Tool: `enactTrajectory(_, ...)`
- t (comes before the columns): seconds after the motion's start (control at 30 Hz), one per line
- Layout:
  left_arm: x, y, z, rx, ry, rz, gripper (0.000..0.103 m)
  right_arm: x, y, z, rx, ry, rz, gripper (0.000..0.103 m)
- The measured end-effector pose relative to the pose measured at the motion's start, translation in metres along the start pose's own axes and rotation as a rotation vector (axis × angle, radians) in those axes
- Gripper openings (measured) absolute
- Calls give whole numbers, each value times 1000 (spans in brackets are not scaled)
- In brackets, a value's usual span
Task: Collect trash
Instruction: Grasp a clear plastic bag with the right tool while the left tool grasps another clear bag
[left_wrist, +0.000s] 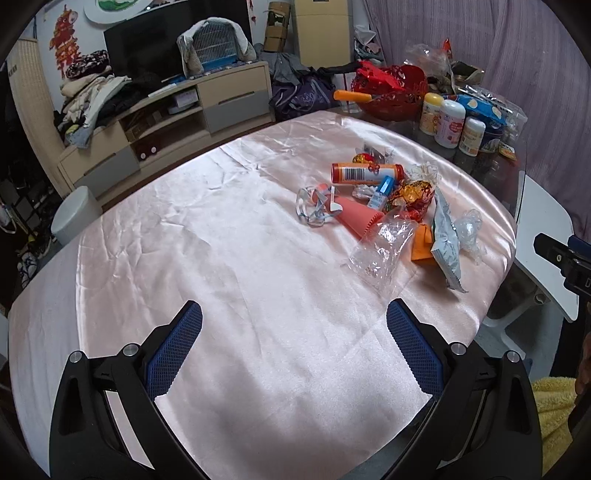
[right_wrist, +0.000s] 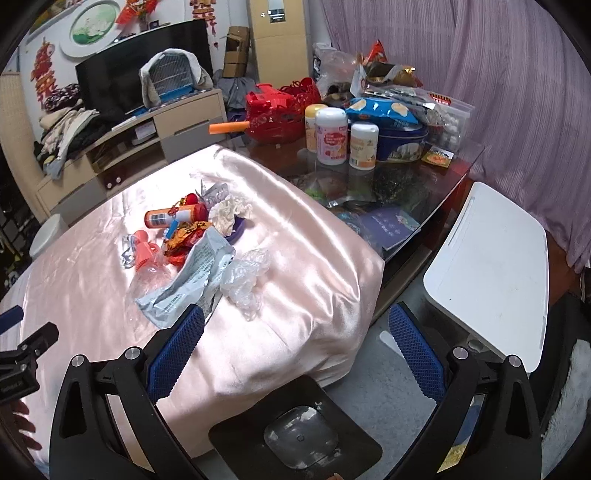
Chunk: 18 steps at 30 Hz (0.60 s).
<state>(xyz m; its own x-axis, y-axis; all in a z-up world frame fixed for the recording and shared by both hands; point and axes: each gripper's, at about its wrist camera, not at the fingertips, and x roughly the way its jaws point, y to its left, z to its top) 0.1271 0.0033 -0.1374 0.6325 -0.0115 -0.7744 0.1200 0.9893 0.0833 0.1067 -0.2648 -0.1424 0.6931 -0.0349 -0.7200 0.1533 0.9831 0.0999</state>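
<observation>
A heap of trash lies on the pink satin cloth (left_wrist: 229, 258). It holds an orange bottle (left_wrist: 364, 172), a coral cone (left_wrist: 354, 218), red-gold candy wrappers (left_wrist: 413, 195), a clear bag (left_wrist: 384, 247), a silver-grey wrapper (left_wrist: 445, 240) and crumpled clear plastic (left_wrist: 469, 230). My left gripper (left_wrist: 294, 314) is open and empty over bare cloth, short of the heap. My right gripper (right_wrist: 295, 314) is open and empty above the table's corner. Its left finger (right_wrist: 177, 350) is close to the silver-grey wrapper (right_wrist: 192, 273), beside the crumpled plastic (right_wrist: 245, 277) and the orange bottle (right_wrist: 173, 218).
A black bin lid (right_wrist: 295, 432) with a grey centre sits on the floor below the table corner. A white folding tray (right_wrist: 491, 266) stands to the right. Pill bottles (right_wrist: 332, 140), a blue tin (right_wrist: 400, 144) and a red basket (right_wrist: 280, 110) crowd the glass end.
</observation>
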Motion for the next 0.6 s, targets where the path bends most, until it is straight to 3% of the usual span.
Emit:
enactTrajectory(0.1,18,-6,6,9,30,-36,95,20,0,6,20,34,40,94)
enactTrajectory(0.23,36,-25,15,92,24,-26,94,43,8,15,25,58,121,87)
enactTrajectory(0.3,46,-32,19,108,46,-71,87,52,15,17,16,76,144,79)
enactTrajectory(0.37,56,-36,22,114,75,-111,70,60,18,18,21,93,178,69)
enactTrajectory(0.43,65,-41,25,123,92,-137,61,67,21,20,26,103,196,66)
enactTrajectory(0.6,80,-52,31,147,110,-177,60,86,26,22,21,129,213,61)
